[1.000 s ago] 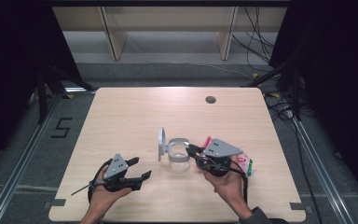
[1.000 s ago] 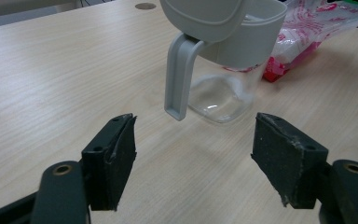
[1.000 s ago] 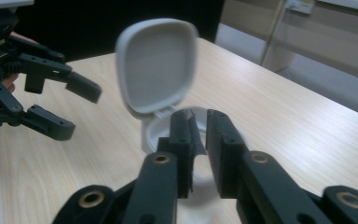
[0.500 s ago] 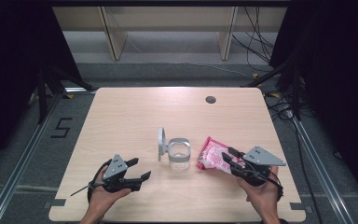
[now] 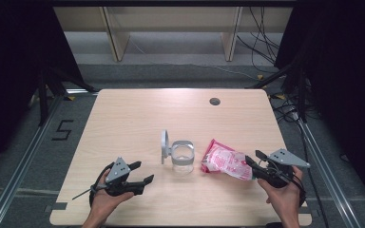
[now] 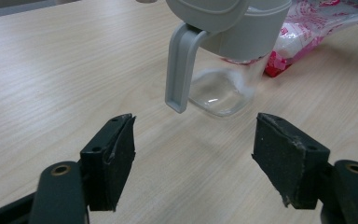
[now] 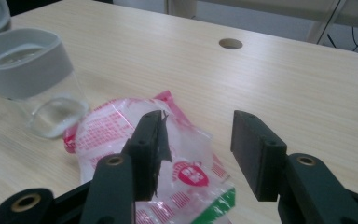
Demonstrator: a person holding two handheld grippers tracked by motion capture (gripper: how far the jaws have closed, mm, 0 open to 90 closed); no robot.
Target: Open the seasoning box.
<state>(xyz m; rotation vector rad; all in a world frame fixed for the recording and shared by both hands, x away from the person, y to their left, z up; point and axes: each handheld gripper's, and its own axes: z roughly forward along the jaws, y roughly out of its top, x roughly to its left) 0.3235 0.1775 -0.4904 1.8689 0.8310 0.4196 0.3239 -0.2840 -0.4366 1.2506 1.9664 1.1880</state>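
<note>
Lying on the table [image 5: 138,114], the pink bag [image 5: 224,160] sits right of the clear jar [image 5: 182,157]. The right gripper [image 5: 254,158] has just been opening, its jaws apart above the bag's right end. The left gripper [image 5: 141,172] rests near-left, jaws apart.

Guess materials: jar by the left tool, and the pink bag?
Jar: clear body, glass or hard plastic, can't tell; the table grain shows through its base. Its grey collar and flip lid look like matte moulded plastic, even and dull. Pink bag: thin glossy plastic film, crinkled, with glare, printed red and partly see-through.
</note>
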